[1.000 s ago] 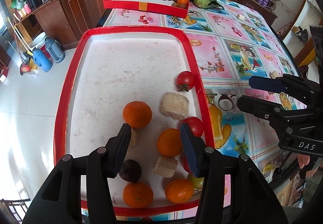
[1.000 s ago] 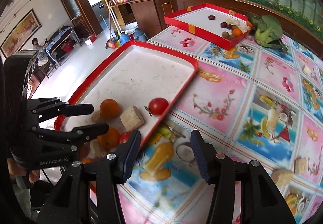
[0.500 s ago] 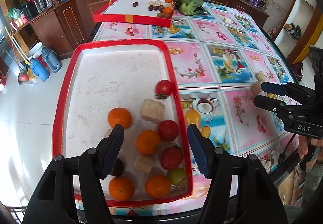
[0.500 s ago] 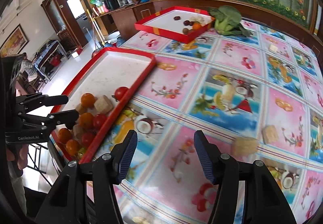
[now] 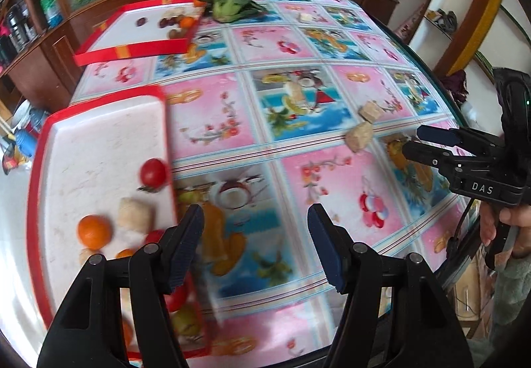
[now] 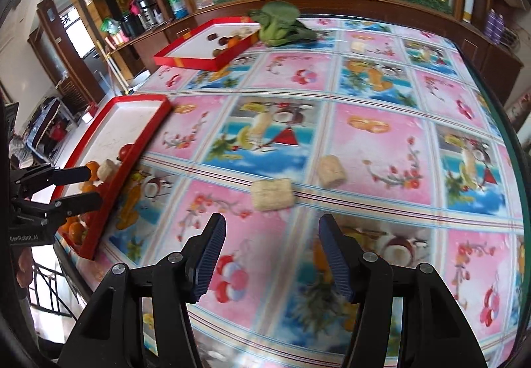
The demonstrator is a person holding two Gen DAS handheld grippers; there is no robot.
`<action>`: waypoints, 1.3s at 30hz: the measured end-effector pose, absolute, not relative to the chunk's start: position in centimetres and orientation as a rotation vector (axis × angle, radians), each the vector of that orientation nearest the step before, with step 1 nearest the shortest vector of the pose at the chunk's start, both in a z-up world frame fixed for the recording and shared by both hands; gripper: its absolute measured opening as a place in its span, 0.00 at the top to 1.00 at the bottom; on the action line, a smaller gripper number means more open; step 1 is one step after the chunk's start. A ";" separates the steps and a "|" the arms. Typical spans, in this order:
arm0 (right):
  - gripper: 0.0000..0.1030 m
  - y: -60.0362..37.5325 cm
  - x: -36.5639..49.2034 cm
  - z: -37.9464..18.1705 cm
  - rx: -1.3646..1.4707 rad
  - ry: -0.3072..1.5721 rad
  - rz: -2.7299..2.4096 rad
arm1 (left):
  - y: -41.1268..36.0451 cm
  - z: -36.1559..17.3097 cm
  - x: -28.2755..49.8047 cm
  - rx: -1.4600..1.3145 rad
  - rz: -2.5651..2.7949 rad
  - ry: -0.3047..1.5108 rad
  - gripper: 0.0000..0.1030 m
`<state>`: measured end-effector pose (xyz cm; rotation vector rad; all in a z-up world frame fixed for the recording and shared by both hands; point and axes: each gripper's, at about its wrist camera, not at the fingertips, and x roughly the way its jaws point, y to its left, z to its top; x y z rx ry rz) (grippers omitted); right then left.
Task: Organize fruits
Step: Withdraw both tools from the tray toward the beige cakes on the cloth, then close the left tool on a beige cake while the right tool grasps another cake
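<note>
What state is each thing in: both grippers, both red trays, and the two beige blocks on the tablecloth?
Left gripper: open, empty.
Right gripper: open, empty.
Near red tray: holds fruit at its near end.
Far red tray: holds a few fruits.
Two beige blocks: lying loose on the tablecloth, apart.

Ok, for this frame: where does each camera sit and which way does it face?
Left wrist: on the left tongs, open, facing across the table over the near red tray; right tongs at the right edge.
Right wrist: on the right tongs, open, aimed at two beige blocks; left tongs over the tray.
Shared: tray, blocks, far tray, leafy greens.
</note>
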<state>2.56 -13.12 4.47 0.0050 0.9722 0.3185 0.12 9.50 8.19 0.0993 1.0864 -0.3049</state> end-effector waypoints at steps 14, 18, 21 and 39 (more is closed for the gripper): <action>0.49 -17.6 6.3 2.0 0.063 1.013 0.306 | -1.0 4.6 4.3 0.239 -0.459 1.115 0.38; 0.49 -18.2 7.4 1.5 0.082 1.018 0.312 | -2.6 3.6 6.0 0.257 -0.477 1.122 0.38; 0.49 -18.3 8.2 1.3 0.086 1.023 0.314 | -3.9 3.0 7.0 0.278 -0.500 1.128 0.38; 0.68 -14.9 11.9 -0.5 0.035 1.044 0.356 | -1.1 2.1 7.4 0.190 -0.430 1.175 0.66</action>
